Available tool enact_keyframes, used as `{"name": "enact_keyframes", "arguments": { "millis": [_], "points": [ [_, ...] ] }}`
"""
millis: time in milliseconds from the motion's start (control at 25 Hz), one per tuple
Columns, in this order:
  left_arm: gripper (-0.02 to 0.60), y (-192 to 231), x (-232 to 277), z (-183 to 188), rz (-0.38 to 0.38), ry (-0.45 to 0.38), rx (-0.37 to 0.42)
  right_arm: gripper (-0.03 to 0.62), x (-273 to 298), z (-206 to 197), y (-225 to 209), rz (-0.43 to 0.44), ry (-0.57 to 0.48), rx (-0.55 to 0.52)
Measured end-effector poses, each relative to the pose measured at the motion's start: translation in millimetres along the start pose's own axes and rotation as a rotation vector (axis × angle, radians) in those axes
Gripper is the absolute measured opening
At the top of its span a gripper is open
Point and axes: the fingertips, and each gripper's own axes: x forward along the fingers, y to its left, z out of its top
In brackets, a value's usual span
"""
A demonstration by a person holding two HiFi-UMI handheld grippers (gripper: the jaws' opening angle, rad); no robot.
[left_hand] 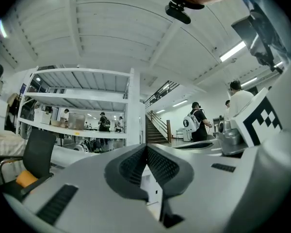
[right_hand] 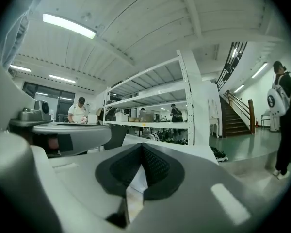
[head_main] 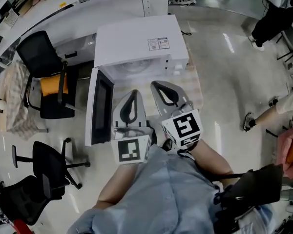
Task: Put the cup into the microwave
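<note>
Left claw: pressed together, empty.
Right claw: same.
Microwave: 12 o'clock of both; door open.
Cup: we see none.

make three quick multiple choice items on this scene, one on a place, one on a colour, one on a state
1. In the head view, on which side of the microwave does its open door stand?
A. left
B. right
C. top

2. What colour is the cushion on the black chair?
A. blue
B. orange
C. green

3. How do the jaws of the left gripper and the right gripper stand?
A. both wide apart
B. both together, empty
C. each on a cup

Answers:
1 A, the door stands out at the microwave's left edge.
2 B, the cushion is plainly orange.
3 B, each gripper view shows its pads meeting with nothing between them.
</note>
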Motion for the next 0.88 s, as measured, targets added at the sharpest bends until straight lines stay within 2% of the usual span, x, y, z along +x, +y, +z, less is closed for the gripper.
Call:
{"name": "enact_keyframes", "arguments": {
  "millis": [200, 360, 600, 880],
  "points": [
    [0.008, -9.9, -1.0, 11.1, -0.012, -0.015, 0.019, 0.002, -10.9, 4.0, -1.1, -0.021, -0.009, -0.014],
    [0.008, -5.9, -7.1, 3.9, 0.004, 0.009, 0.023, 0.002, -15.8, -0.6, -5.0, -0.04, -0.013, 0.001],
    [0.008, -5.9, -15.7, 0.5, 0.011, 0.022, 0.015, 0.002, -20.1, -1.5, 3.2, -0.028, -0.019, 0.014],
    [0.008, -1.9, -19.6, 1.1, 0.019, -0.003, 0.001, 0.002, -20.4, -6.5, 9.2, -0.024, -0.012, 0.017]
  ]
}}
